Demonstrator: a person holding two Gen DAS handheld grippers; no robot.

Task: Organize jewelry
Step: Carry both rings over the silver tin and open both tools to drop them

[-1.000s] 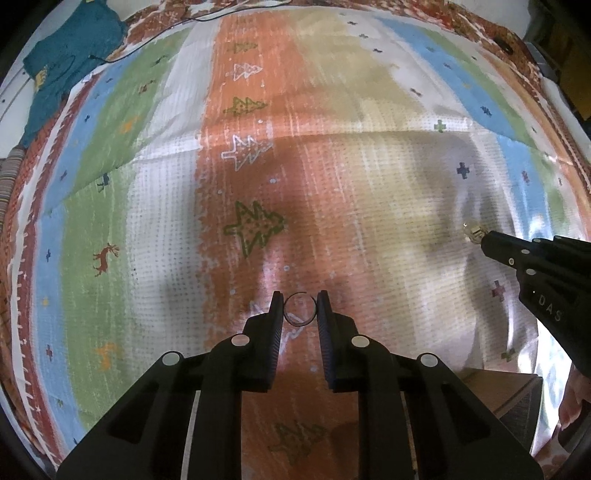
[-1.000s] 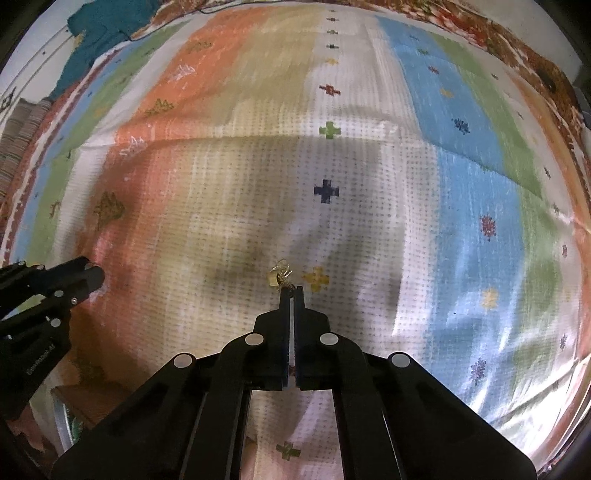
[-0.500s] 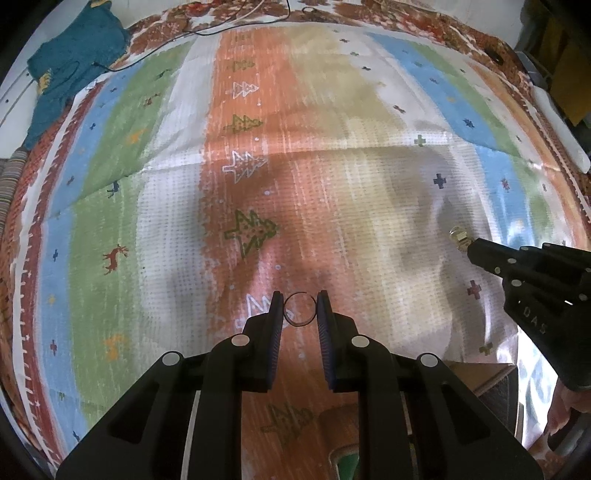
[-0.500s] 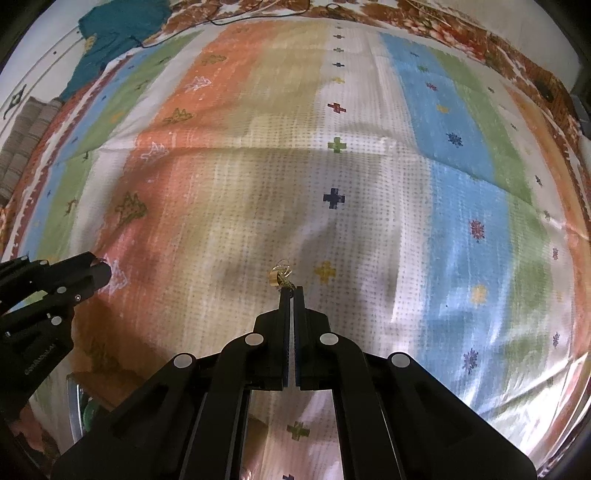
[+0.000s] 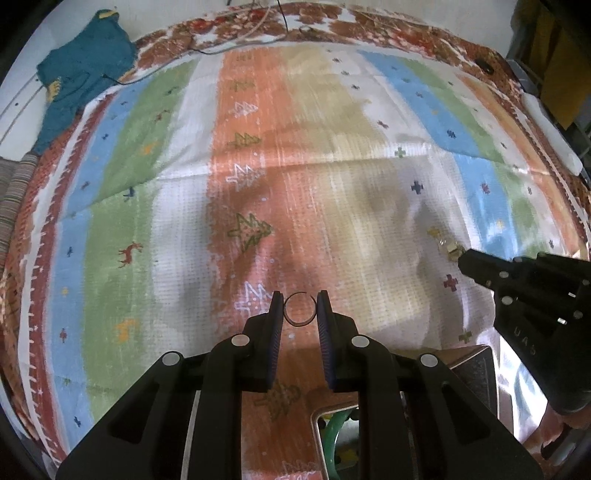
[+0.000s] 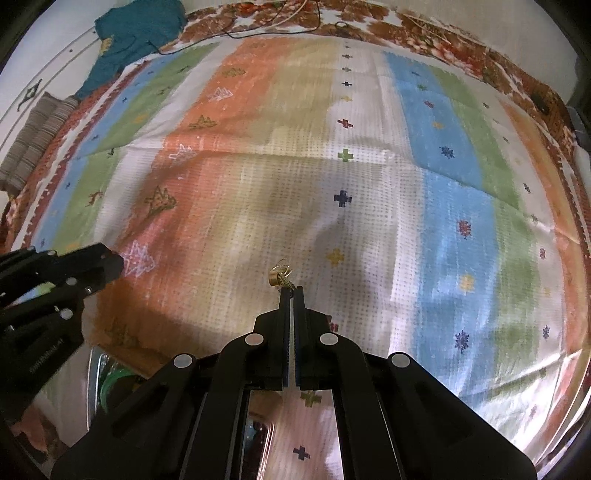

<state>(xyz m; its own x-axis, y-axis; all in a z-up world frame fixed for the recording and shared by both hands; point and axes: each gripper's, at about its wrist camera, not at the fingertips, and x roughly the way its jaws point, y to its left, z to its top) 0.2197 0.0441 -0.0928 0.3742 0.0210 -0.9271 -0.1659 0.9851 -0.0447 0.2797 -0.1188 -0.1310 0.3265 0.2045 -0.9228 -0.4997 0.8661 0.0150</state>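
The left gripper (image 5: pixel 299 303) pinches a thin ring (image 5: pixel 300 309) upright between its fingertips, held above the bedspread (image 5: pixel 110 229). The right gripper (image 6: pixel 291 290) has its fingers pressed together on a small gold earring (image 6: pixel 279 275) that sticks out past the tips, also clear of the cloth. Under both grippers, at the near edge, a box (image 5: pixel 476 373) sits on the bedspread; a green bangle (image 5: pixel 334 424) shows inside it. Beyond, the striped bedspread spreads out with tree and cross motifs. At its far left corner lies a teal garment (image 5: pixel 85 77), and a thin cable (image 6: pixel 280 31) runs along the far border
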